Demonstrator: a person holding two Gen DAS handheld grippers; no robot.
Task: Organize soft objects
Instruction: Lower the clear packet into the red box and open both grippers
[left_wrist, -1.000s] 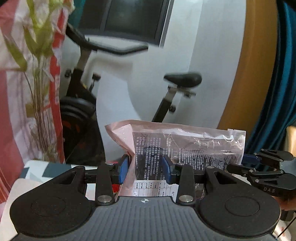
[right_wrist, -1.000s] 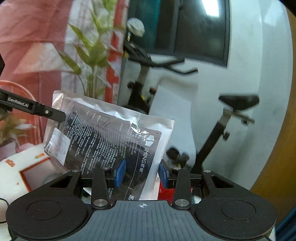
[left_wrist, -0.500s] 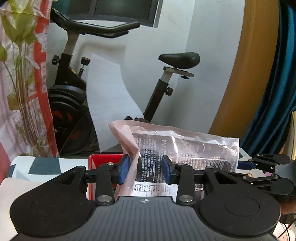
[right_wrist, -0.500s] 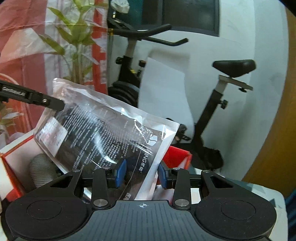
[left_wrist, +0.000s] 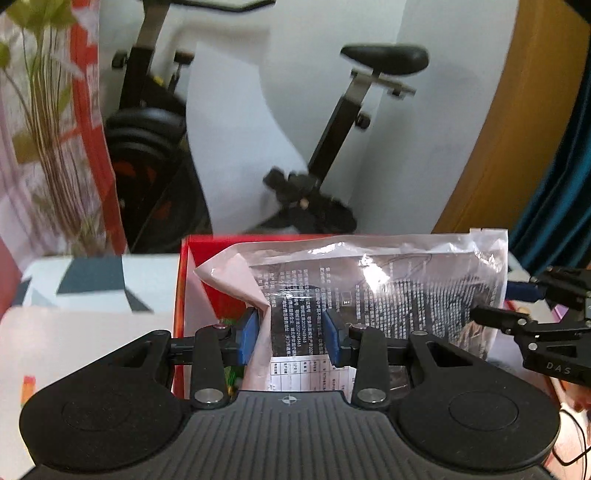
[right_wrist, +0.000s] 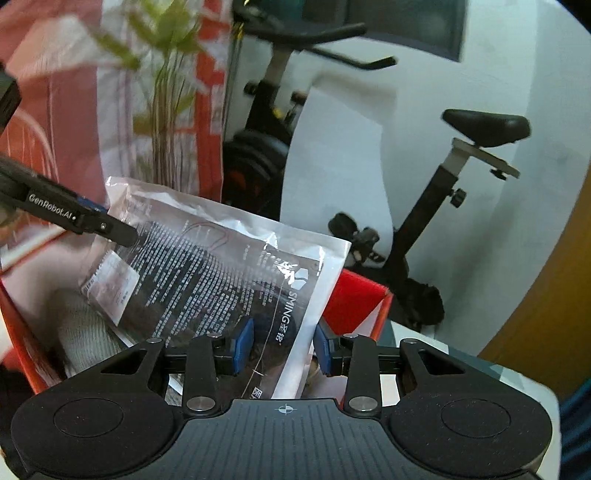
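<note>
A clear plastic packet (left_wrist: 369, 288) with dark contents and white print hangs over an open red box (left_wrist: 181, 295). My left gripper (left_wrist: 291, 339) is shut on its crumpled left end. My right gripper (right_wrist: 282, 349) is shut on the other end, near the printed logo. In the right wrist view the packet (right_wrist: 221, 277) slants down into the red box (right_wrist: 354, 295), and the left gripper (right_wrist: 92, 221) shows at its far corner. The right gripper (left_wrist: 524, 306) shows at the packet's right edge in the left wrist view. A pale knitted thing (right_wrist: 85, 336) lies inside the box.
The box stands on a white surface with grey patches (left_wrist: 92, 284). Behind it are an exercise bike (left_wrist: 332, 147), a white wall, a red and white curtain with a plant (right_wrist: 166, 92) on the left, and a wooden panel (left_wrist: 517, 129) on the right.
Both grippers have sunk and tipped downward with the packet between them. The red box has come into view under it, and the packet's lower edge now dips into the box.
</note>
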